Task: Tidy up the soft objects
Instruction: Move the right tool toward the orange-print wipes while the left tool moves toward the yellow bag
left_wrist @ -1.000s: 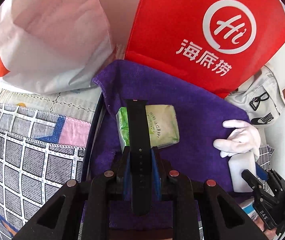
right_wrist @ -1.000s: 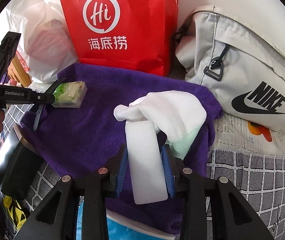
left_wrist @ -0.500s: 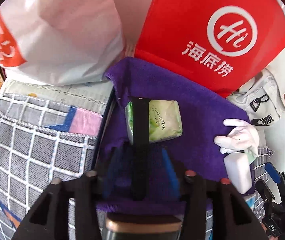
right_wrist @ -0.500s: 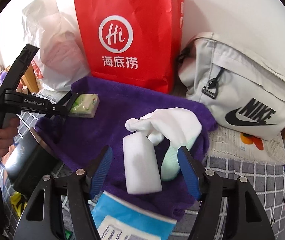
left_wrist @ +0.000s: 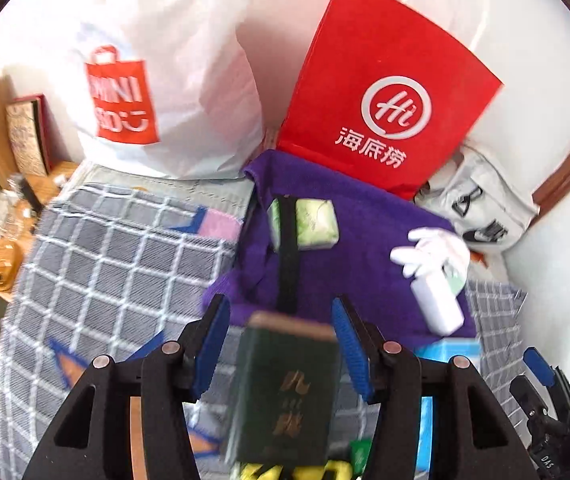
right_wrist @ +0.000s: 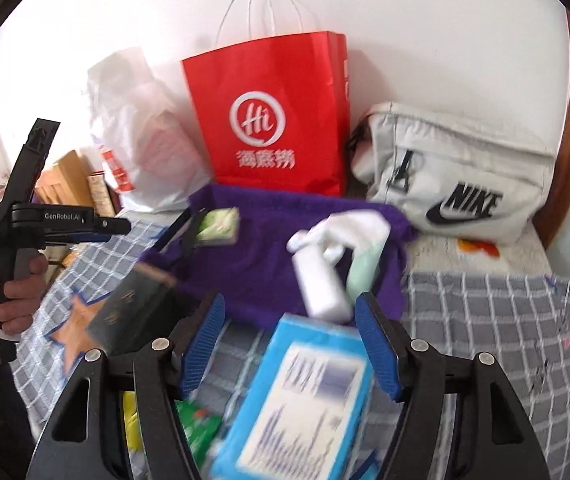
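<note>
Checked bedspread (right_wrist: pixel 485 312) below us; on the purple towel (left_wrist: pixel 365 240) lie the strap (left_wrist: pixel 287 252), tissue pack (left_wrist: pixel 313 224) and white sponge (right_wrist: pixel 323 284). Both our tools, left (left_wrist: pixel 281 340) and right (right_wrist: pixel 289 344), gape empty. Next pick, we reckon: the blue pack (right_wrist: pixel 305 396).

Bright daylight, motion blur, fisheye edge warping

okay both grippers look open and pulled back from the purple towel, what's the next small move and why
Probably lower the right gripper onto the blue packet lying right under its open jaws. The white sponge block, white glove, green tissue pack and black strap already lie on the purple towel; the packet still sits off it.
</note>
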### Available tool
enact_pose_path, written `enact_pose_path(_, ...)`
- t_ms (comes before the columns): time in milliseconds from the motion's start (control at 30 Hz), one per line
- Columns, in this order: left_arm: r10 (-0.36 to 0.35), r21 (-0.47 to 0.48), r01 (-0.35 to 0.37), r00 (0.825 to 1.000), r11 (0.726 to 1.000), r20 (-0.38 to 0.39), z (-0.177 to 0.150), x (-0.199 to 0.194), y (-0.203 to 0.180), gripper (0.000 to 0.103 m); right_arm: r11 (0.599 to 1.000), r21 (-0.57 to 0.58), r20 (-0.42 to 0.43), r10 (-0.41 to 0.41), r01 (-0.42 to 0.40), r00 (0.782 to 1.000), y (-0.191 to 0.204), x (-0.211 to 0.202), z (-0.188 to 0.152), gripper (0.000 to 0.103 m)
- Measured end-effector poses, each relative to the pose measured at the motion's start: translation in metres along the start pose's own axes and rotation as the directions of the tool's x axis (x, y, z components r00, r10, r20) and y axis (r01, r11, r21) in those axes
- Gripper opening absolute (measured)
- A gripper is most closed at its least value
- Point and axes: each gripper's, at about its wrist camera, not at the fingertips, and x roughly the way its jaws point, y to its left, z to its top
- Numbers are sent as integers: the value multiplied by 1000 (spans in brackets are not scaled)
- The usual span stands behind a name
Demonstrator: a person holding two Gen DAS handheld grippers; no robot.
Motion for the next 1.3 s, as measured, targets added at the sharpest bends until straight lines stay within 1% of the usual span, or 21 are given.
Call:
enact_pose_path(67, 2, 17, -2, 1000, 1000, 0, -11, -10, -1, 51, 1000, 13, -22, 16, -16, 1000, 6, -7, -11, 67)
enact_pose_path(267, -6, 14, 7, 1000, 1000, -16, -52, -33, 10, 51, 995, 57, -104, 90, -84, 991, 28, -21, -60, 67)
enact_pose_path(400, -4, -2, 4, 1000, 1000, -13, -77, -43, 20, 51, 993, 79, -141, 95, -85, 985, 40, -26, -89, 67)
enact_pose_path(500, -9, -3, 9, 1000, 1000, -15, -96, -46, 24, 51, 989, 96, -148, 124, -110, 981, 49, -28, -107, 67)
enact_pose_path(533, -11, 0, 11, 1000, 1000, -20, -102, -46, 26, 51, 989, 93, -150, 129, -115, 980, 54, -28, -112, 65)
enact_pose_path(600, -11, 4, 11, 999, 1000, -30, -115, -43, 28, 51, 988, 85, -151, 138, -126, 979, 62, -29, -122, 58)
enact_pose_path(633, -11, 6, 11, 999, 1000, -34, -120, -41, 29, 51, 987, 82, -159, 148, -136, 976, 66, -28, -127, 51)
enact_pose_path(667, -11, 7, 12, 999, 1000, -34, -126, -40, 30, 51, 986, 78, -168, 156, -145, 973, 70, -26, -131, 42)
enact_pose_path(700, -12, 5, 12, 999, 1000, -35, -132, -38, 32, 51, 987, 73, -177, 157, -146, 972, 74, -23, -134, 37)
enact_pose_path(733, -10, 6, 10, 999, 1000, -37, -137, -36, 33, 51, 987, 66, -186, 155, -145, 970, 78, -21, -137, 29)
enact_pose_path(767, -7, 12, 7, 999, 1000, -40, -142, -34, 34, 51, 988, 59, -191, 153, -145, 970, 80, -19, -139, 24)
enact_pose_path(933, 1, 31, 1, 998, 1000, -61, -162, -25, 39, 51, 992, 39, -199, 122, -116, 973, 90, -7, -147, 20)
enact_pose_path(1000, 3, 37, 0, 997, 999, -72, -168, -22, 40, 51, 993, 41, -204, 119, -113, 972, 93, -3, -149, 13)
enact_pose_path(1033, 1, 37, 2, 997, 999, -76, -170, -21, 41, 51, 993, 40, -209, 121, -115, 970, 94, 0, -150, 8)
enact_pose_path(1100, -9, 41, 13, 997, 999, -82, -174, -19, 41, 51, 994, 25, -204, 109, -106, 973, 97, 2, -150, 6)
enact_pose_path(1167, -16, 41, 19, 996, 999, -82, -178, -18, 41, 51, 995, 9, -191, 99, -99, 977, 98, -2, -151, 5)
enact_pose_path(1300, -37, 48, 41, 996, 998, -82, -181, -15, 36, 51, 996, -5, -131, 92, -93, 987, 95, -28, -147, 4)
